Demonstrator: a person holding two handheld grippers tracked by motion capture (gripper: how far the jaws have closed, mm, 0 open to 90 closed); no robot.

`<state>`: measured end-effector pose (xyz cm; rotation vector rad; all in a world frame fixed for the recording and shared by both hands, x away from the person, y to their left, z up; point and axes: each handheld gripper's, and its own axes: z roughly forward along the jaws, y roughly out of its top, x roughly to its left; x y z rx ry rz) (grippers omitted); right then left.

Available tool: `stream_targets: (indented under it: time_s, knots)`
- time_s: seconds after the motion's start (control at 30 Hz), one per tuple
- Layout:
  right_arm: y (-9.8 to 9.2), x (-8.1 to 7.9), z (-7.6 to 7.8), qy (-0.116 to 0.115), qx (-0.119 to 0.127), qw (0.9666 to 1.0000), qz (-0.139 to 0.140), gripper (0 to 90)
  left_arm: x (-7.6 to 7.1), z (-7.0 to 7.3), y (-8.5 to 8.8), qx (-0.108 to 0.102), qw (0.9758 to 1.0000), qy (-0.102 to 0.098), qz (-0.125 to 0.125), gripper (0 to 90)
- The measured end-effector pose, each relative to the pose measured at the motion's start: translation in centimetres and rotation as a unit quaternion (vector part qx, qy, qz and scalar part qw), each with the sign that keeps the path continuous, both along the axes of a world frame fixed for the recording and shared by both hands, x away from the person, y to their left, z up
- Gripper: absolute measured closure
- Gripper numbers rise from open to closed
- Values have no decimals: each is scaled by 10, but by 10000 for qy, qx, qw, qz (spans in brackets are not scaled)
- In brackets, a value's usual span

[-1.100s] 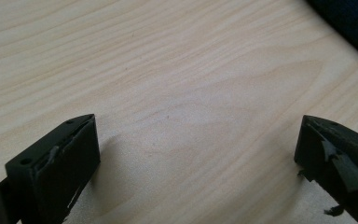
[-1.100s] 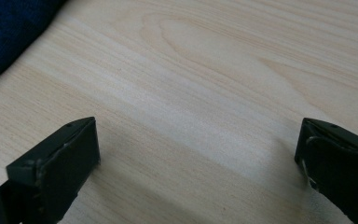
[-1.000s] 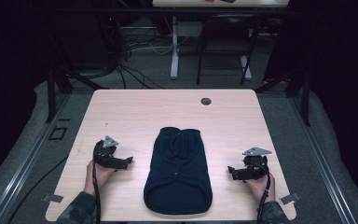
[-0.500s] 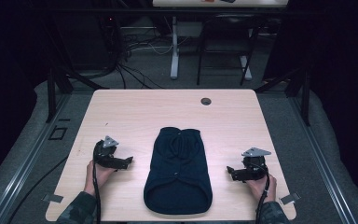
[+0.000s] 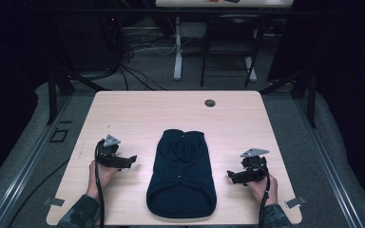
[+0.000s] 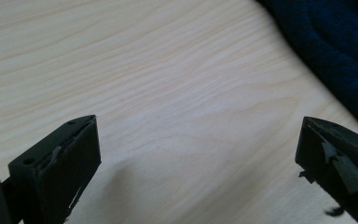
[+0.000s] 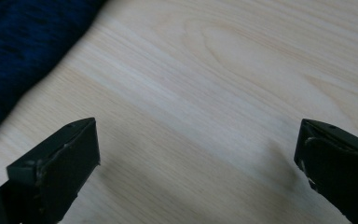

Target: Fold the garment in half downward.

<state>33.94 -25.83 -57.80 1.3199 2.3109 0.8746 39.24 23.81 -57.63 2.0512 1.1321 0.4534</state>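
Overhead, pale wooden table [image 5: 138, 114] stands in a dark room; navy sweater [image 5: 183, 173] lies centre-front, bare wood either side. Left gripper [image 6: 198, 154] view: jaws spread, sweater at upper right. Right gripper [image 7: 196, 154] view: jaws spread, sweater at upper left.

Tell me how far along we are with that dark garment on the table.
Done: nothing that shows. The dark blue garment lies flat and spread in the middle of the wooden table, untouched.
In hand: nothing. The left gripper and right gripper sit on either side of it, jaws wide open over bare wood, pointing toward it.
Left: any handling of the garment, starting with a first grasp.
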Motion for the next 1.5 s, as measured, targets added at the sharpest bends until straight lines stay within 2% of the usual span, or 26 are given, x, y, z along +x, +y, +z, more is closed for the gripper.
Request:
stream_targets:
  time_s: [0.1,0.17,0.2,0.23,0.37,0.43,0.57,0.73,0.77,0.9,1.1,1.23,1.37,1.5]
  knots:
    - [7,0,6,-45,25,9999,105,0,2,9,-6,91,9998,-157,-106,0]
    - [10,-1,9,-69,45,9999,138,0,3,12,-6,67,9998,-180,-112,0]
    - [14,0,13,-39,141,9997,208,0,4,13,-7,25,9997,-199,-123,0]
    - [14,0,13,-39,141,9997,208,0,5,15,-8,5,9997,-178,-158,0]
    - [27,7,24,-20,387,9985,379,0,8,19,-14,-58,9995,-182,-261,0]
    - [33,10,26,-18,478,9979,438,0,12,21,-21,-139,9990,-89,-406,0]
    - [40,16,28,-22,451,9976,524,0,16,22,-29,-181,9986,-64,-491,0]
    - [53,26,30,24,428,9971,623,0,22,23,-43,-131,9981,-69,-605,0]
    - [59,29,31,23,381,9967,720,0,23,24,-46,-113,9978,-55,-651,0]
    - [70,36,34,8,431,9956,826,0,28,26,-56,-140,9970,-34,-756,0]
    - [78,48,37,72,401,9957,827,0,37,25,-70,-216,9955,118,-914,0]
    - [81,57,39,137,447,9956,812,0,44,27,-77,-212,9948,184,-975,0]
    - [82,70,39,239,569,9949,794,0,51,29,-83,-322,9943,271,-975,0]
    - [85,79,38,304,545,9952,752,0,59,30,-91,-263,9940,306,-1015,0]
